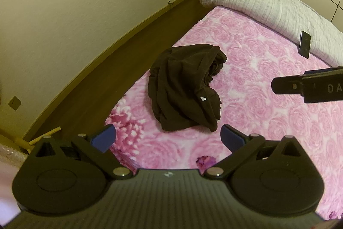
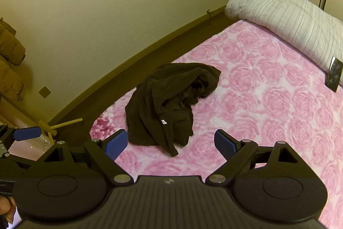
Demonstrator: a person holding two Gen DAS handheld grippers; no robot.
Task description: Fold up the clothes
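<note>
Both grippers' fingers (image 1: 103, 137) spread, empty, crumpled dark garment (image 1: 184, 87) lengthwise toward pillow (image 1: 268, 1)

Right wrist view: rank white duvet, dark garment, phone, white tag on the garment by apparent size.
1. White duvet, partly cut off at the frame edge.
2. Dark garment; looks close to the duvet, and sits nearer the camera, so this order is unsure.
3. Phone.
4. White tag.

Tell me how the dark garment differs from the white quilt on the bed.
The dark garment is dark brown and plain; the white quilt is pale and ribbed with fine lines. The garment lies crumpled in a loose heap near the bed's wall-side edge; the quilt is rolled into a long bundle across the far end. The garment looks smaller than the quilt. Both rest on the pink rose bedspread, untouched by either gripper.
</note>
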